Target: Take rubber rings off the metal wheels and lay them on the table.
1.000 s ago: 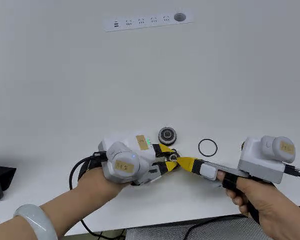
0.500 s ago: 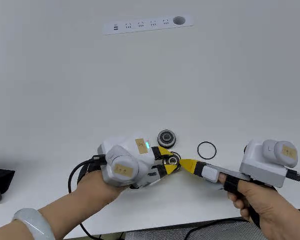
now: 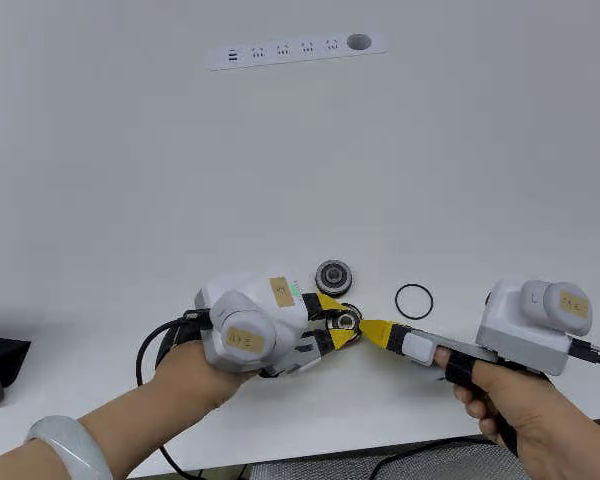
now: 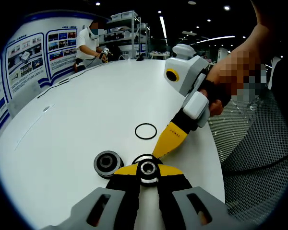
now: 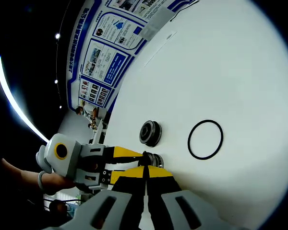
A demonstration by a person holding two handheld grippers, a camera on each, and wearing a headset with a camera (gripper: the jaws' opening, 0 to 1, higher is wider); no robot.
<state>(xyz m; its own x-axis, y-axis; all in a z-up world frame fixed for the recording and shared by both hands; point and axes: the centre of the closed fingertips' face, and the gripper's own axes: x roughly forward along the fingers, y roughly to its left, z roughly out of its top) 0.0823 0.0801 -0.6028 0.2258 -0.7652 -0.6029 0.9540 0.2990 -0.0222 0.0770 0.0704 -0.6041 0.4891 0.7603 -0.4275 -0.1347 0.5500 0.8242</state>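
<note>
Grip of left hand-held gripper [image 3: 338, 320] on wheel [image 3: 349, 319] stays unchanged.

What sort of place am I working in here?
Probably an open-plan lab or demo workshop: a long white workbench, blue information posters along the wall, and storage shelves under ceiling strip lights.

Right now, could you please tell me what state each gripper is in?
Left gripper: jaws closed on a metal wheel.
Right gripper: jaws closed, tips at that wheel; whether they grip anything cannot be told.
</note>
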